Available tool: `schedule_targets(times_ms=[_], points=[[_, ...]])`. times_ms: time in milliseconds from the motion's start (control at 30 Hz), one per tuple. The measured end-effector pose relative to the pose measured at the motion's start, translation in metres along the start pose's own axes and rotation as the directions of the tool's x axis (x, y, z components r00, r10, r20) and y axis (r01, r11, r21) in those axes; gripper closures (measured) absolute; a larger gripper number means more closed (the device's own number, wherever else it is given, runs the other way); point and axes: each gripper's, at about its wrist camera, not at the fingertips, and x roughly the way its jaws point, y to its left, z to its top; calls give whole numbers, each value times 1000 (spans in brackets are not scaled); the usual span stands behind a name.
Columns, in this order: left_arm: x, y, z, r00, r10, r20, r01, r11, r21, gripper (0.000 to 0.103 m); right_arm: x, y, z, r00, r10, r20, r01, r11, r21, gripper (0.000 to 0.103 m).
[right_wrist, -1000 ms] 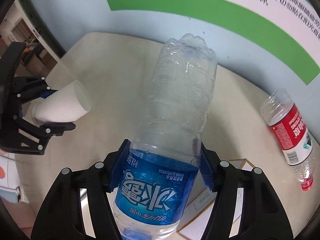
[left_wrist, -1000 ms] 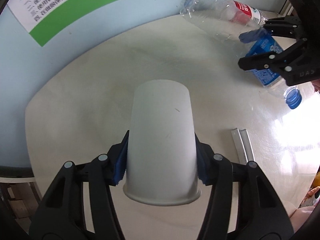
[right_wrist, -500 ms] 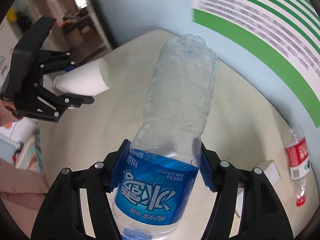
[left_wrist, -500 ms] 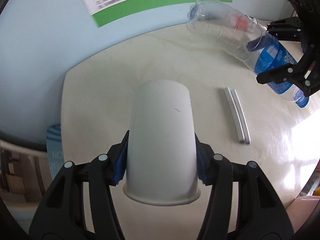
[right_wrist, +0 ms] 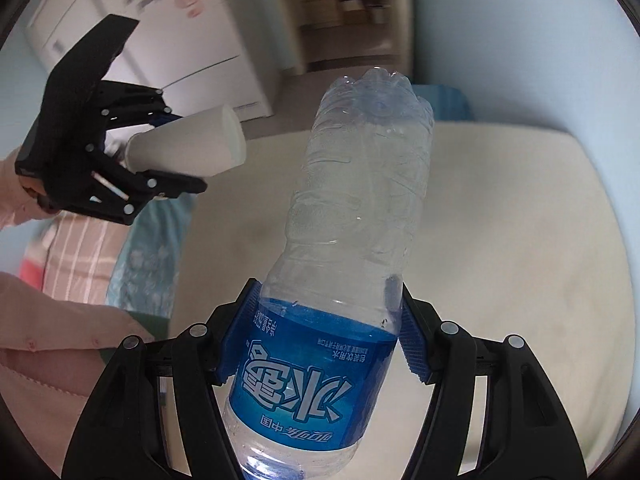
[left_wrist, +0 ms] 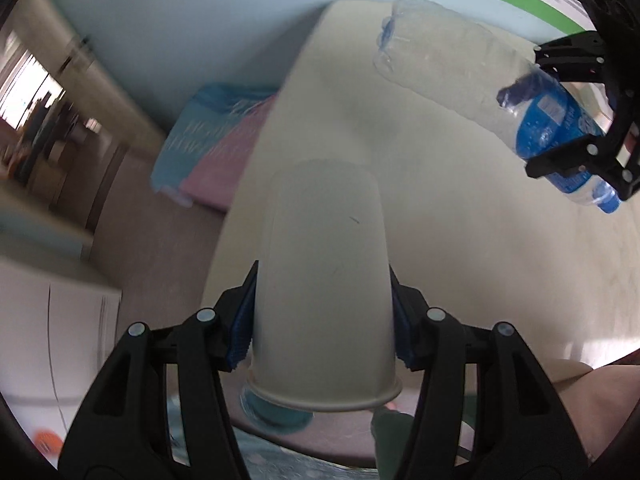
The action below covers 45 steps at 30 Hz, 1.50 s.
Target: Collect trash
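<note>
The left gripper (left_wrist: 322, 332) has its jaws squeezed on a white paper cup (left_wrist: 324, 280). The right gripper (right_wrist: 320, 344) has its jaws squeezed on a clear water bottle (right_wrist: 340, 240). Both are picked up, above the table (right_wrist: 500, 260). Dropping them in a bin is left; no bin shows.

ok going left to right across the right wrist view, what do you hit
sleeve → left gripper → paper cup held in it → plastic bottle clamped in the right gripper → bare table
</note>
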Motion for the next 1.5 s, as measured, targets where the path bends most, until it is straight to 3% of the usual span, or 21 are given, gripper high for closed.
schedule_targets(times_ms=[133,333,467,633,767,833,867,1033,1133,1333,1433,1500], points=[[-8,63,-76,999,39,-33,-44,985,-164,50,49,68,50,997,67,-39,-71,991,-117,38],[-17,132,-177,992,79,-102,-106,948,-299,50,128,177,115,983,151,-106,-172,958,-228,38],[-8,170,-244,983,73,-170,-130,925,-358,50,188,231,133,965,171,-197,-221,938,-266,38],[5,205,-304,969,50,-242,-144,909,-390,50,255,274,130,922,195,-333,-287,924,-254,38],[26,225,-332,956,10,-293,-140,894,-426,50,321,305,120,857,207,-472,-340,915,-217,38],[40,230,-342,951,-5,-308,-140,884,-447,50,346,313,114,829,217,-516,-353,918,-182,38],[39,232,-354,950,-11,-311,-140,877,-460,49,364,316,111,803,230,-550,-367,917,-153,38],[74,239,-391,941,-75,-330,-118,840,-529,49,430,327,97,716,256,-649,-388,919,-65,38],[101,241,-403,933,-111,-343,-109,820,-562,48,462,321,91,683,246,-687,-373,927,-40,38],[156,248,-424,935,-145,-324,-93,780,-619,45,515,312,79,640,255,-725,-377,926,-7,36],[183,246,-430,932,-145,-333,-104,773,-626,41,537,307,77,634,229,-739,-369,929,-29,34],[194,244,-432,925,-136,-354,-123,777,-618,37,544,307,76,645,204,-736,-351,935,-49,32]])
